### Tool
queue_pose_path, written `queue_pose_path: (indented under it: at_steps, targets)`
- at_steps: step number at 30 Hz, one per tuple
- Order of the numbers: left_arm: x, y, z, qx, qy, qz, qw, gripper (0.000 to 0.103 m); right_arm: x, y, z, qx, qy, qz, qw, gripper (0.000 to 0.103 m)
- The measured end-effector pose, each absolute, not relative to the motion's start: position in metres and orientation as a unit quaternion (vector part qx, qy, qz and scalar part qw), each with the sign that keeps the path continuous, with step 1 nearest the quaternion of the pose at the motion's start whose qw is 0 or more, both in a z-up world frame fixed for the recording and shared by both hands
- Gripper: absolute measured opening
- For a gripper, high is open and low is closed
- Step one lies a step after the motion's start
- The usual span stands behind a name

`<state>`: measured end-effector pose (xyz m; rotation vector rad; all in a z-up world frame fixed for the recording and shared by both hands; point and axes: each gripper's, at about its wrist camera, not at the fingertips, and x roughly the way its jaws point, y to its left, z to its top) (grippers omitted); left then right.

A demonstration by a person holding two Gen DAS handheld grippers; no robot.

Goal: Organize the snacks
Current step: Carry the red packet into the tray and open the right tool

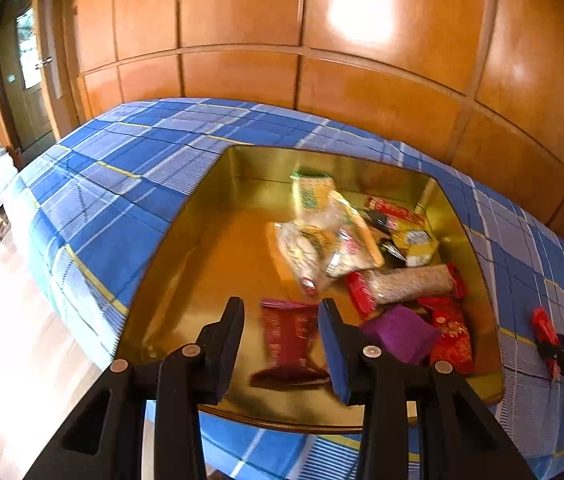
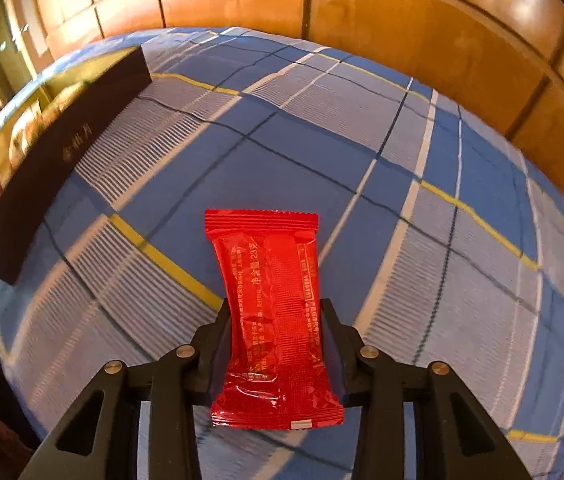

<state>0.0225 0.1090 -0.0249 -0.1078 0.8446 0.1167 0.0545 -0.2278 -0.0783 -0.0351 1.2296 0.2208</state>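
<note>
1. The box point(image 1: 201, 216) sits on the bed point(image 1: 113, 168), with the wall panelling point(image 1: 362, 80) behind the bed.
2. Inside the box, the snack packets point(image 1: 342, 240) are heaped toward its right and far side; the left part of its floor lies bare.
3. One packet point(image 1: 292, 340) is at the box's near edge, between the left tongs point(image 1: 282, 344).
4. A wrapped snack point(image 2: 275, 320) is between the right tongs point(image 2: 277, 344), over the bed, right of the box point(image 2: 61, 152).

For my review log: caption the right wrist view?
Right gripper shut on red snack packet above checked blue cloth.
</note>
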Motion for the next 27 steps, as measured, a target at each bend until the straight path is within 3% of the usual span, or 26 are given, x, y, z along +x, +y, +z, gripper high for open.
queue_pose_path:
  at_steps: [15, 27]
  targets:
    - [0.015, 0.154, -0.018, -0.090, 0.387, 0.105, 0.912, 0.039, 0.070, -0.063, 0.025, 0.016, 0.486, 0.297, 0.822, 0.040]
    - [0.012, 0.156, -0.030, -0.097, 0.403, 0.098, 0.905, 0.039, 0.110, 0.035, -0.046, 0.002, 0.560, 0.303, 0.771, 0.048]
